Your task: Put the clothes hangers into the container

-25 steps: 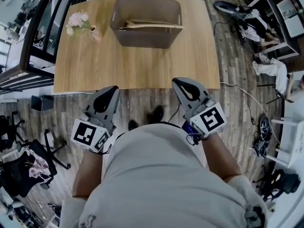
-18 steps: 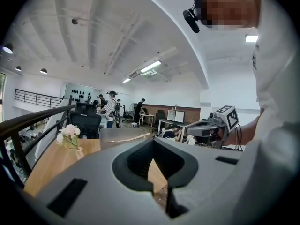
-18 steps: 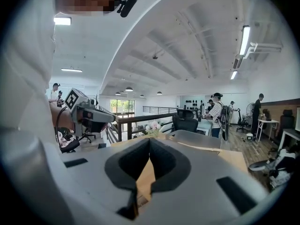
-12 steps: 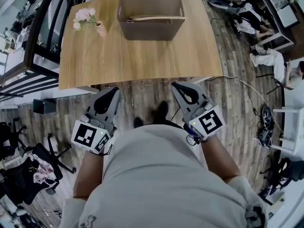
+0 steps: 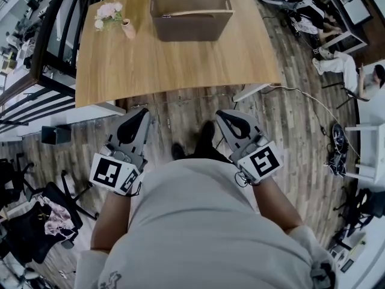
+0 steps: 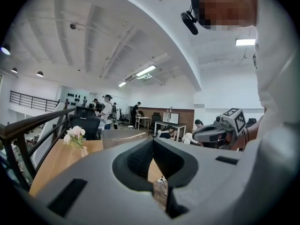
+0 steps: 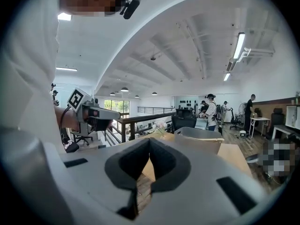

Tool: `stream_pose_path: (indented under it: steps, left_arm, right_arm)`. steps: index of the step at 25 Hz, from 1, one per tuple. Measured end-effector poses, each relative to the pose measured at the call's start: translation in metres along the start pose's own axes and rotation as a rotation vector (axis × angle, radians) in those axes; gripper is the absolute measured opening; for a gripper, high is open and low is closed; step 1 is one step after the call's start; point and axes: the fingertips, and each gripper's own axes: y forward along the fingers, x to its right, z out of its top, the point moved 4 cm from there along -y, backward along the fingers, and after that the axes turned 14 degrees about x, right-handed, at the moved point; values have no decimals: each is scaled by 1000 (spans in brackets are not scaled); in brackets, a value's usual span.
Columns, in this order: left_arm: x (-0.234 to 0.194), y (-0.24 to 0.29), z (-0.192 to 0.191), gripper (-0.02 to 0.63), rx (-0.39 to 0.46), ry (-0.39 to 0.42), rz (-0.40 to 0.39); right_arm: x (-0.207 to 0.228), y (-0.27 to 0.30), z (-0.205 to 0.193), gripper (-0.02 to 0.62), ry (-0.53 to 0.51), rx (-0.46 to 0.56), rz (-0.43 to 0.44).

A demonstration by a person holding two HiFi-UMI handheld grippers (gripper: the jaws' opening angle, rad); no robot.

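A grey-brown container (image 5: 191, 11) stands at the far edge of the wooden table (image 5: 180, 65), with a pale wooden hanger (image 5: 195, 12) lying across its inside. The container (image 6: 112, 139) and hanger (image 6: 130, 135) show beyond the left jaws, and again as container (image 7: 201, 136) and hanger (image 7: 208, 139) in the right gripper view. My left gripper (image 5: 141, 111) (image 6: 152, 142) and right gripper (image 5: 224, 113) (image 7: 149, 142) are both shut and empty. They hover over the wood floor, short of the table's near edge and close to my body.
A small vase of pink flowers (image 5: 111, 17) sits on the table's far left. A black railing (image 5: 42, 71) runs along the left. Office chairs (image 5: 36, 209), cables and desks (image 5: 355, 161) crowd the floor to both sides. People stand in the background (image 7: 211, 109).
The table and container have slid toward the top of the head view, so I have backed away from the table. Both grippers stay shut and keep their places.
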Motion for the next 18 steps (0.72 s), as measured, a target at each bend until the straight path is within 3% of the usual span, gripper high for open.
stream_pose_path:
  steps: [8,18]
  left_arm:
    - [3,-15,-6,6,7,-22,6]
    - [6,-5,-9,6,-3,-38,-6]
  right_arm:
    - [-18,-11,-1,6,7,5,-16]
    - [-4,-13,4,6,-3,10,-33]
